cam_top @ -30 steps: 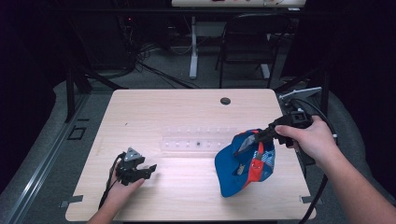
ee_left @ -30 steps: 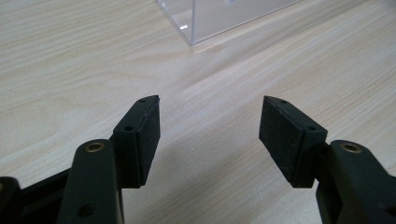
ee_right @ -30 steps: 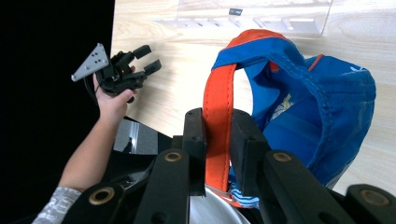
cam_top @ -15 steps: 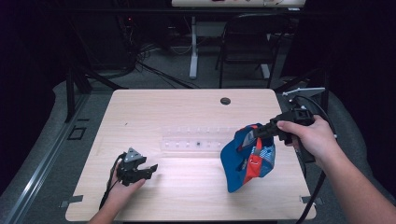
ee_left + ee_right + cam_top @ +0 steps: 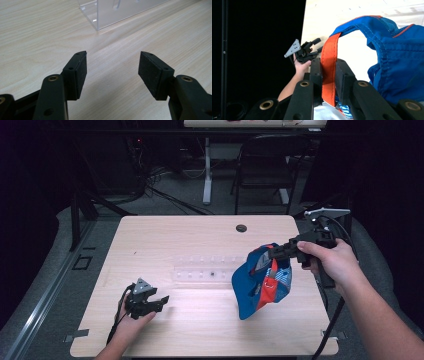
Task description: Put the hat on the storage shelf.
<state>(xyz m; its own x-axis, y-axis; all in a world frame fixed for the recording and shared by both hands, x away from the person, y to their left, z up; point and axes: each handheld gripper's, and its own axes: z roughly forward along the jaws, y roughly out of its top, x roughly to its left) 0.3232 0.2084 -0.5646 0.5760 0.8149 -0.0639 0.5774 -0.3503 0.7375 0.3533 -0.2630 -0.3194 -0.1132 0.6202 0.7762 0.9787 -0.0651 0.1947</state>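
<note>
blue cap hangs off the table at about 4 o'clock from the table's centre, long axis near vertical, lower edge toward the wood. right gripper clamped on its orange strap, jaws pressed to both faces. left gripper low at 7 o'clock, jaws spread wide, holding nothing. clear acrylic piece lies ahead of it.

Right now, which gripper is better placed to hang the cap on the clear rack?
Right. The right gripper already clamps the cap's orange strap beside the clear rack; the left gripper sits open.
</note>
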